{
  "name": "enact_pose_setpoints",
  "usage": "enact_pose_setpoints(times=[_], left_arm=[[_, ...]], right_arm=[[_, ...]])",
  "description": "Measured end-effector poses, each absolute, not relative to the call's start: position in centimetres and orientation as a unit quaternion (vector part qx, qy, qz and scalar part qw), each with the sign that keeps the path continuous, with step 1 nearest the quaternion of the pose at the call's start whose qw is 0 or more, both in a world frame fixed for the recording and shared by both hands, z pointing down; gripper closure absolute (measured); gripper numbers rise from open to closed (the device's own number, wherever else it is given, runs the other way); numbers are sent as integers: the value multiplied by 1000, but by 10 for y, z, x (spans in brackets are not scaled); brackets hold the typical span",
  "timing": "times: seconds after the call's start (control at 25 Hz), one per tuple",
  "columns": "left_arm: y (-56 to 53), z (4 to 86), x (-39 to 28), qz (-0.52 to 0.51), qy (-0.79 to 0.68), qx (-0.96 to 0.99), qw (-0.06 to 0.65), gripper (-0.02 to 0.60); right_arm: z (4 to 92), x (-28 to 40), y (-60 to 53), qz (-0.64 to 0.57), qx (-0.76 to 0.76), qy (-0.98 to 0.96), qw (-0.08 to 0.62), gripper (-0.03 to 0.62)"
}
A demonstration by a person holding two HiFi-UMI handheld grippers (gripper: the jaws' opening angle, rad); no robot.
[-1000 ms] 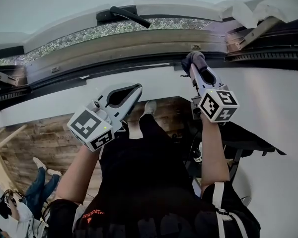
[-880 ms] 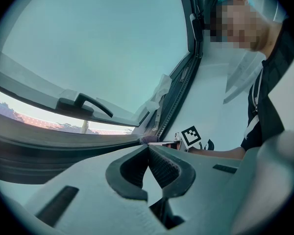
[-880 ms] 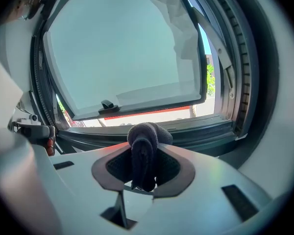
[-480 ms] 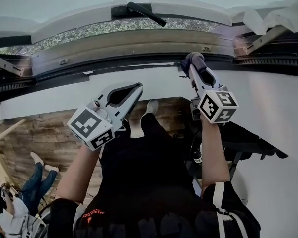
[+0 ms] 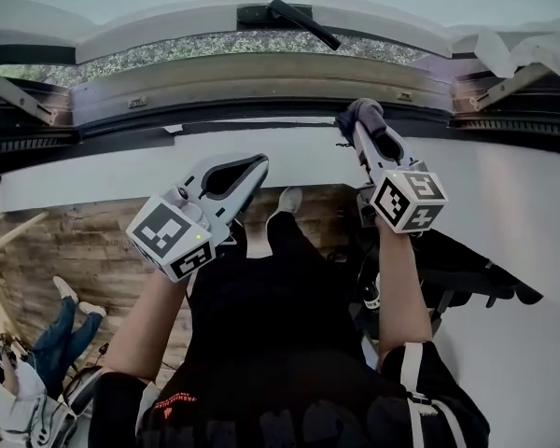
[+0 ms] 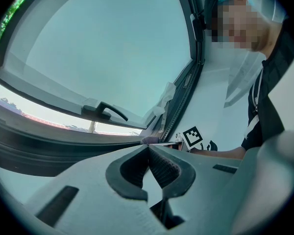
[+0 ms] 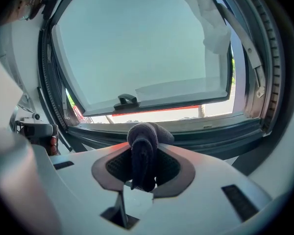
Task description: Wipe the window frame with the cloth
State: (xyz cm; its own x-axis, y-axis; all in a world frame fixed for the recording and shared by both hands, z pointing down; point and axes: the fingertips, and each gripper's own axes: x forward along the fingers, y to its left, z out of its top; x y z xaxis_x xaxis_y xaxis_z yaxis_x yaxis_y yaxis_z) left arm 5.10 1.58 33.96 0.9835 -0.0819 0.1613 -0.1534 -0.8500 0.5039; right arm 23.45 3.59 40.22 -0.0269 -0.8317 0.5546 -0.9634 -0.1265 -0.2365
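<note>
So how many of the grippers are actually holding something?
1: the right gripper, clamped on the dark cloth at the window frame. The left gripper is shut on nothing.

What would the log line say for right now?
right gripper: shut on cloth, by window frame | left gripper: shut, empty
</note>
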Motion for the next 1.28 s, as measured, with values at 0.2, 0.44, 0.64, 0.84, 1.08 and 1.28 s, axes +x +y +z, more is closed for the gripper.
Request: enact_pose_setpoints(times=[0.2,0.44,0.64,0.84,1.08,1.28], left_arm=[[13,339,38,64,-68,959,267,563],[10,339,24,61,-77,959,267,563],[6,339,11,60,-85,958,267,563],[3,339,-2,57,-93,958,267,563],[-2,339,-20,52,-105,956,268,563],[-6,338,-35,48,-115,955,268,563]], right_arm=[[403,216,28,298,678,-662,115,496],[403,196,20,297,665,-675,120,496],[403,180,13,297,655,-684,123,496],[404,159,5,296,642,-696,126,496],[405,140,-3,296,632,-704,129,496],[404,124,-9,295,624,-711,132,496]])
